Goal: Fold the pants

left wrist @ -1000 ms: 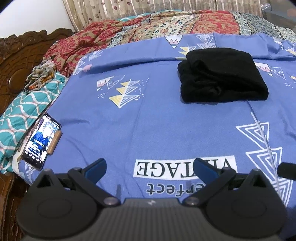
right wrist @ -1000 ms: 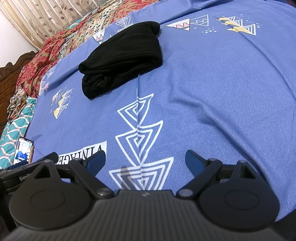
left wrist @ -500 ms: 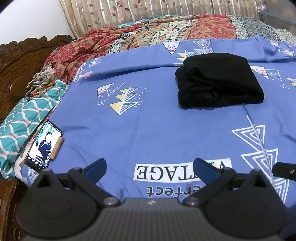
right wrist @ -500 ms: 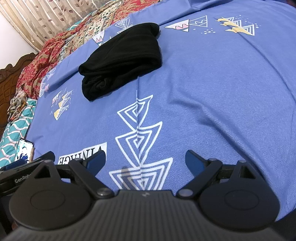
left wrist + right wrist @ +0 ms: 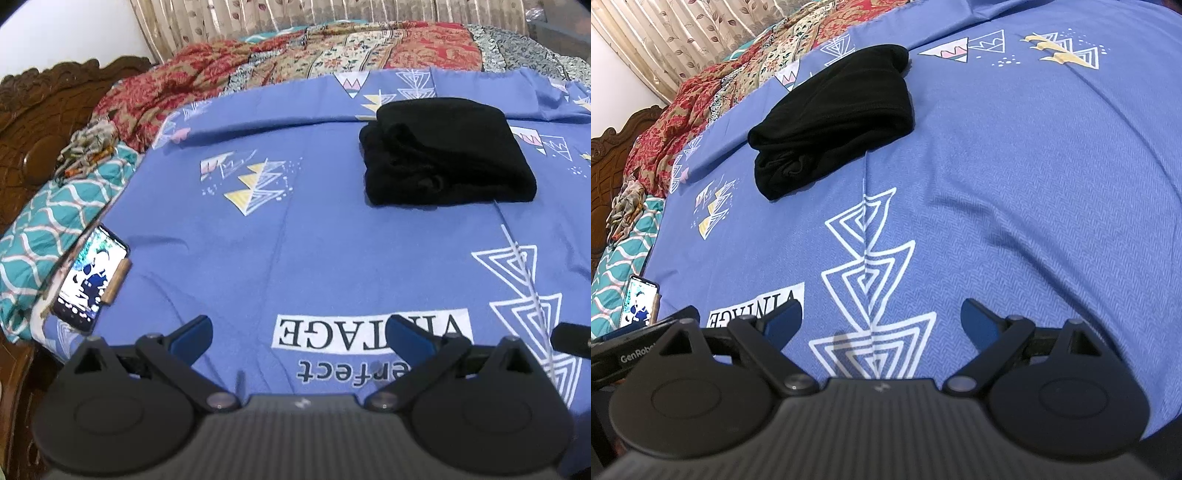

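While both units sit low over the bed's blue printed sheet, neither touches any cloth. Left hand-held gripper: jaws spread wide, released, nothing between the blue pads. Phone lies ahead-left of it at the sheet edge, screen lit, propped on a small wooden stand; screen content too blurred to read. Teal patterned bedding and the carved wooden headboard sit further left, cut off by the frame.

Pants: black, folded into a compact thick rectangle, lying well ahead and to the right of the left unit. Stacked layered edges face left; top surface smooth. Dark fabric hides most crease detail, so layer count is unclear.

Right hand-held gripper: also released, jaws wide apart, empty, over the white triangle print. From it the pants are well ahead and slightly left, bunched end nearest, far end rounded. Red patterned blanket lies beyond. A black body marked "GenRob…" at its left is cut off.
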`<state>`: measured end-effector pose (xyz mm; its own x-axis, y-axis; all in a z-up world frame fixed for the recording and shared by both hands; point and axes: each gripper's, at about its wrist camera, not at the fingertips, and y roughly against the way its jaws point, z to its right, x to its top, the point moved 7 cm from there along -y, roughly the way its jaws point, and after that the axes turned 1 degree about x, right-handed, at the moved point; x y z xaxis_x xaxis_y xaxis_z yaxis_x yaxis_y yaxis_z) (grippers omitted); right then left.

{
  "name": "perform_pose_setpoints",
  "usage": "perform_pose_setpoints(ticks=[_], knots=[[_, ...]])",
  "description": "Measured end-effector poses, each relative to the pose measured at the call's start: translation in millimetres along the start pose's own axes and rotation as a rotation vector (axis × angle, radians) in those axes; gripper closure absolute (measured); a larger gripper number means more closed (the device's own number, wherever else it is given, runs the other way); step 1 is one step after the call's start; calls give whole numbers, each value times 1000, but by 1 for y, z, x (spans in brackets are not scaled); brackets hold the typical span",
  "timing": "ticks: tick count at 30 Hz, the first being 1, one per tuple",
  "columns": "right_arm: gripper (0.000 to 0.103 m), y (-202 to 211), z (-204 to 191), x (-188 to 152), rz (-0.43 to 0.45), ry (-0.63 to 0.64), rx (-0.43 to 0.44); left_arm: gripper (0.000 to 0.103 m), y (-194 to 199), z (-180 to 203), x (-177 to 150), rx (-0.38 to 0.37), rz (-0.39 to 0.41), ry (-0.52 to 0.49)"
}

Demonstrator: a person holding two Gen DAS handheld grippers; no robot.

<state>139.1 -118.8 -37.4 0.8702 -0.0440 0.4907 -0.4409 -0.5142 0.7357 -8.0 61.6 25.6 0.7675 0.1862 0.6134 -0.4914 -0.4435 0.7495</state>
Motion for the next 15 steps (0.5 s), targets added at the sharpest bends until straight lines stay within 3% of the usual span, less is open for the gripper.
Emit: perform_pose_setpoints(ticks=[15], knots=[[9, 0, 0, 0, -1, 0, 0, 0, -9, -2, -7, 15, -63, 5]])
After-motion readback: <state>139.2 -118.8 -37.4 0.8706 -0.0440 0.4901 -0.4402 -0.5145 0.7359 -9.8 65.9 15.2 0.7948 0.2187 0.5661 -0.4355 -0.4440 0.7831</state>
